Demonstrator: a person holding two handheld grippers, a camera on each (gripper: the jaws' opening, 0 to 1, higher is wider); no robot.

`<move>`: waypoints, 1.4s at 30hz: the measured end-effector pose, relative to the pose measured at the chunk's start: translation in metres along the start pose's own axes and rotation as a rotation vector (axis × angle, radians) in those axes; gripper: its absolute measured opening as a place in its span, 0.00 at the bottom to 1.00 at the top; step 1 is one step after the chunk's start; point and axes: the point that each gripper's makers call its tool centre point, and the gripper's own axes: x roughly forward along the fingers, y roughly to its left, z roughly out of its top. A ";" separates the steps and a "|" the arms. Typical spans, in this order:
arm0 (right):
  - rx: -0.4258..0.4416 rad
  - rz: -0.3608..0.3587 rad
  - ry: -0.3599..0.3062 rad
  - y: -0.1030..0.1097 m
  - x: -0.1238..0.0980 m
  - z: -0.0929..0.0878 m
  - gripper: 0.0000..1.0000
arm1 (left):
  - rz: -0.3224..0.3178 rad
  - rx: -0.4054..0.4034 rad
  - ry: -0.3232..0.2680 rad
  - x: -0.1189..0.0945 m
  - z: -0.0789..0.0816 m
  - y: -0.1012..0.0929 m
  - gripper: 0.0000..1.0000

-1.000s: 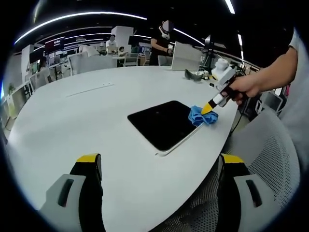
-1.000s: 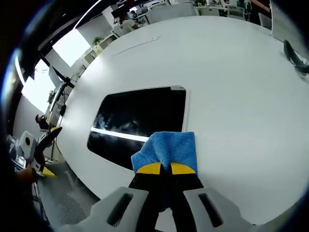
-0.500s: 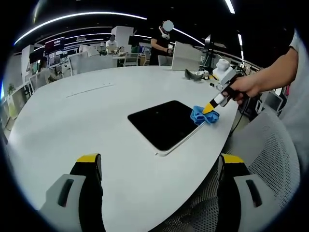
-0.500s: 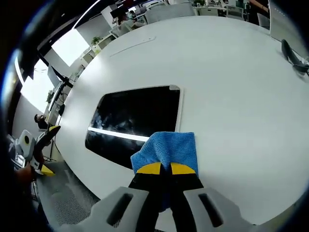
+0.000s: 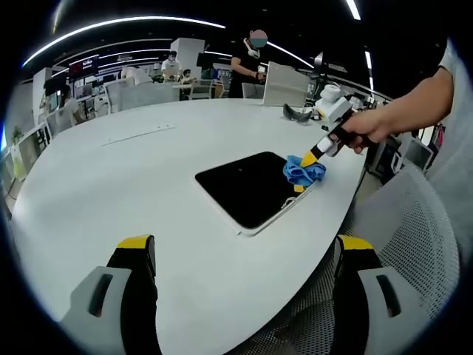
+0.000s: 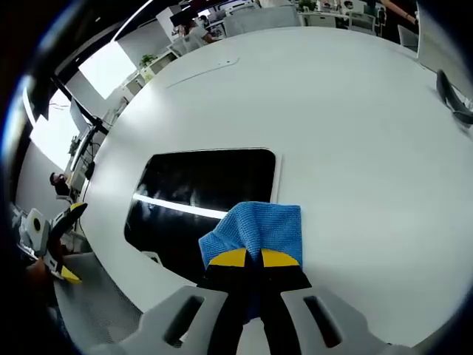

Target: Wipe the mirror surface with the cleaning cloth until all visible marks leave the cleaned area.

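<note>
An open-plan office: a large white oval table (image 5: 148, 170) stands in the foreground, a mesh chair (image 5: 414, 244) pulled up at its right. Beyond it, rows of desks (image 5: 140, 92) and monitors (image 5: 284, 85) stretch under long ceiling light strips (image 5: 118, 26), with people (image 5: 247, 63) working at the far end.

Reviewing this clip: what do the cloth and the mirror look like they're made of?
The blue cloth looks like microfibre or a similar soft textile: fine knitted texture, folds limply in the right gripper. The mirror seems to be glass, glossy and dark, reflecting a sharp ceiling light strip, with a thin pale edge, perhaps plastic.
</note>
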 end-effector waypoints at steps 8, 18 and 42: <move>-0.010 -0.010 0.008 -0.003 0.007 0.015 0.00 | -0.018 -0.003 -0.034 0.000 0.009 -0.006 0.99; -0.007 -0.033 0.008 -0.008 0.017 0.038 0.00 | -0.050 -0.050 -0.017 0.003 0.008 -0.012 0.99; -0.041 -0.072 -0.007 -0.013 0.029 0.072 0.00 | -0.001 -0.007 -0.033 0.002 0.010 -0.001 0.99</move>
